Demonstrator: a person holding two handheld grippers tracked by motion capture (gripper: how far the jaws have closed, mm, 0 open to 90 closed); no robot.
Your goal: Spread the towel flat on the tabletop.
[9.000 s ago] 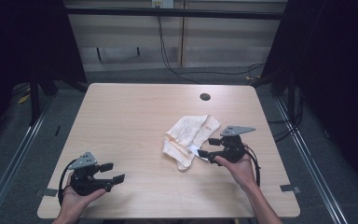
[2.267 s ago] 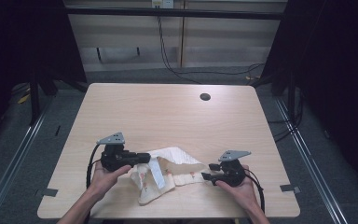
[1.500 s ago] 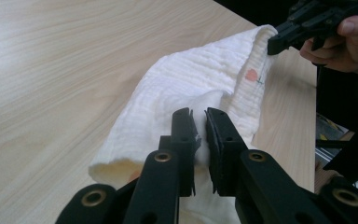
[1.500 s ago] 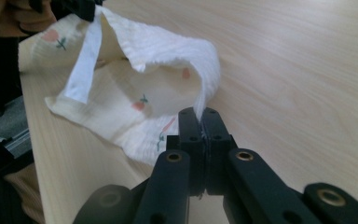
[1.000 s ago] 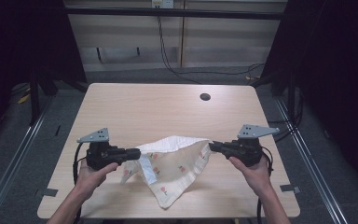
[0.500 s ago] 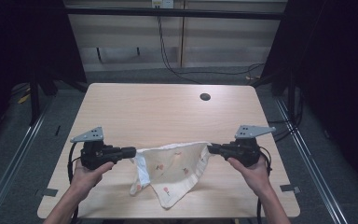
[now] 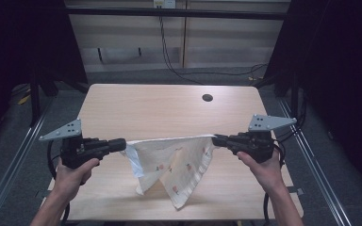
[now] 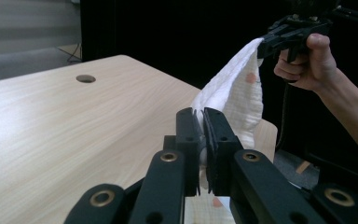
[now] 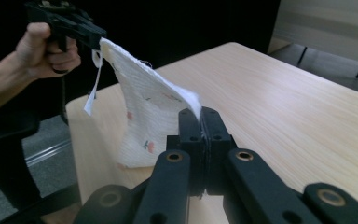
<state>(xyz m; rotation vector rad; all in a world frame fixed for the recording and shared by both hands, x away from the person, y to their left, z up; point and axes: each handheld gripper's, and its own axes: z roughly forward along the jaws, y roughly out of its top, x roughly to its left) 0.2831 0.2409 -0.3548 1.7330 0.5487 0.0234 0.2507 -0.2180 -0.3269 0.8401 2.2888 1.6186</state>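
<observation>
We hold a white cloth stretched between our two grippers above the near half of the wooden table. Our left gripper has its jaws pinched tight on the cloth's left corner, and in the left gripper view the fabric sits squeezed between the two black jaws, running away toward the other hand. Our right gripper is clamped on the opposite corner, and in the right gripper view the cloth's edge is caught between its closed jaws in the same way. The top edge of the cloth runs nearly straight from one gripper to the other, while the rest hangs down in loose folds, its lowest point close to the table's near edge. Small red and dark prints dot the fabric. A round dark hole lies in the tabletop well beyond the cloth.
</observation>
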